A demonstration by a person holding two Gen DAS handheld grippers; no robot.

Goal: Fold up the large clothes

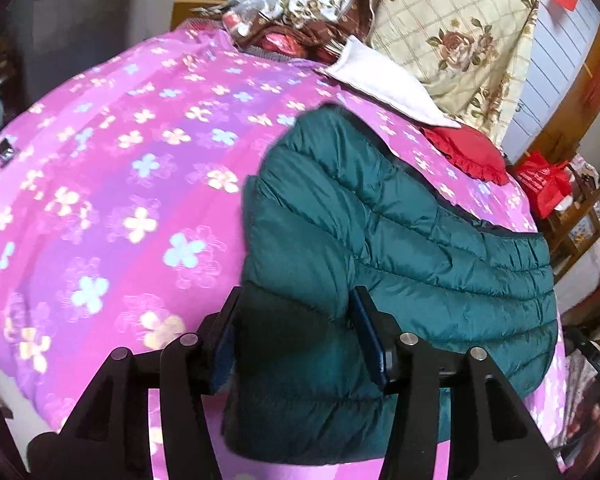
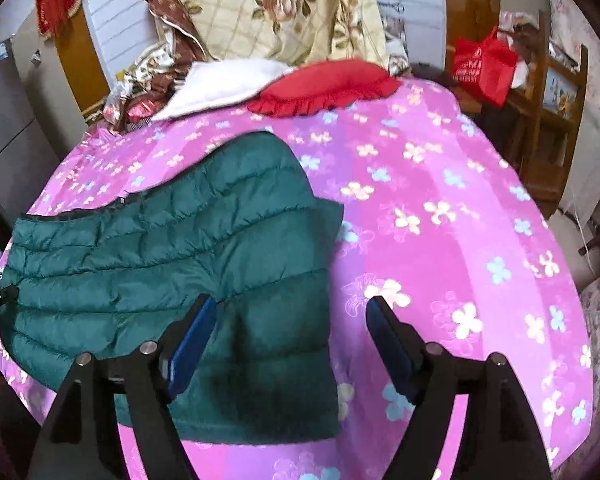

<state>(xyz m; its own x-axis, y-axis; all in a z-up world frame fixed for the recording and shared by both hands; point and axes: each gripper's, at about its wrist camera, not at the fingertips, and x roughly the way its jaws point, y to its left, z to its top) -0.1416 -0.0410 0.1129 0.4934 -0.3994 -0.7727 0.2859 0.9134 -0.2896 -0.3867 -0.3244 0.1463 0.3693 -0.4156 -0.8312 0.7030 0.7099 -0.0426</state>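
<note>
Left wrist view: both grippers hovered spread over a green puffer jacket, mid-fold.

Nearest, the left gripper (image 1: pixel 294 334) and right gripper (image 2: pixel 290 338) stood open, pinching nothing, above the jacket's (image 1: pixel 400 248) near hem; it lay partly folded on the pink floral bedspread (image 2: pixel 440 220). Next probably needed a grip on that hem. Beyond the jacket, bedspread lay bare up to a red cushion (image 2: pixel 324 88).

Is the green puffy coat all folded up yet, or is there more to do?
Partly. The green puffy coat lies on the pink flowery blanket and already looks doubled over into a shorter bundle. The left tool and right tool are both open above its near edge, gripping nothing. It is still long and lumpy, so probably another fold and some smoothing remain.
</note>
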